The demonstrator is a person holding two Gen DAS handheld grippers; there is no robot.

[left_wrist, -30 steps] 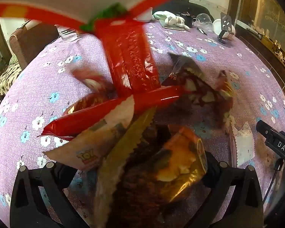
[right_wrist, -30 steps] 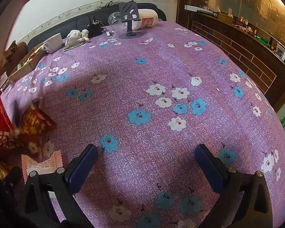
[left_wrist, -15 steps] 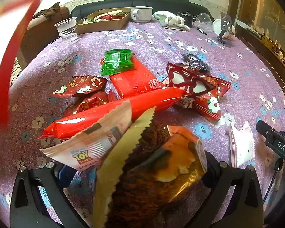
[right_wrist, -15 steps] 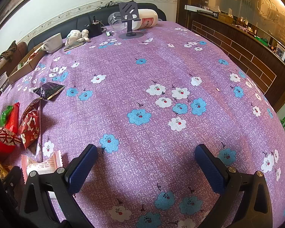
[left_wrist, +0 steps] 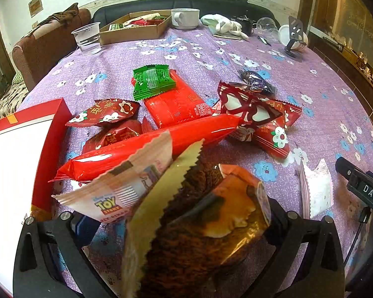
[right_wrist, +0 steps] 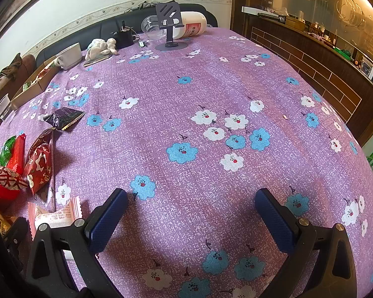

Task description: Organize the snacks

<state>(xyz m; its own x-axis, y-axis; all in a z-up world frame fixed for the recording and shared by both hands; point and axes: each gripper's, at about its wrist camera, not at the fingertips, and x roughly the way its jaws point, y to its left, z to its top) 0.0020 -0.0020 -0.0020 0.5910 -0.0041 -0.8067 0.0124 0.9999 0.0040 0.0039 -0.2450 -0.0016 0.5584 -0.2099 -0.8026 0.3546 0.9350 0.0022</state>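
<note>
A table (right_wrist: 211, 94) covered by a purple cloth with blue and white flowers is seen. Near the left, a red box (left_wrist: 49, 124) is laid beside a heap of snack packets: a long red packet (left_wrist: 146, 146), a flat red packet (left_wrist: 176, 104) topped by a green packet (left_wrist: 153, 80), and a dark packet (right_wrist: 63, 118) further right. At the far edge, a cardboard tray (left_wrist: 134, 28), a plastic cup (left_wrist: 87, 38), a white mug (left_wrist: 185, 18) and a phone stand (right_wrist: 170, 24) are set.
</note>
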